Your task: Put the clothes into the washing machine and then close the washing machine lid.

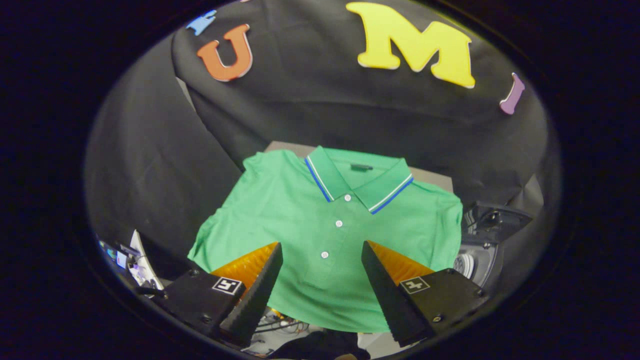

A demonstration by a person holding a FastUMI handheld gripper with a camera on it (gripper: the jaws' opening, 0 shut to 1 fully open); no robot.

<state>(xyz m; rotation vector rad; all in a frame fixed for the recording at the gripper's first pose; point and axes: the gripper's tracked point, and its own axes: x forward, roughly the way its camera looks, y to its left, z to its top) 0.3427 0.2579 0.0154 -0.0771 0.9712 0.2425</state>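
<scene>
To the left, black cloth drapes the booth wall. The green polo shirt [320, 235] lies flat on the grey worktop [430, 176], its long axis running away from the gripper [322, 260], collar pointing to the far wall, hem nearest. The jaws are spread wide over its lower front, touching nothing. At right stands the washing machine [482, 240], just beside the sleeve.

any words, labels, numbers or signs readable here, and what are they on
Nothing can be read here.
Neck tag inside the collar of the green polo shirt: a small dark patch, too small to read.
Square black-and-white markers on the claw: coded patterns, not text.
The claw is open above the shirt, its fingers apart and touching nothing.
Small screens beside the left finger: too blurred to read.
</scene>
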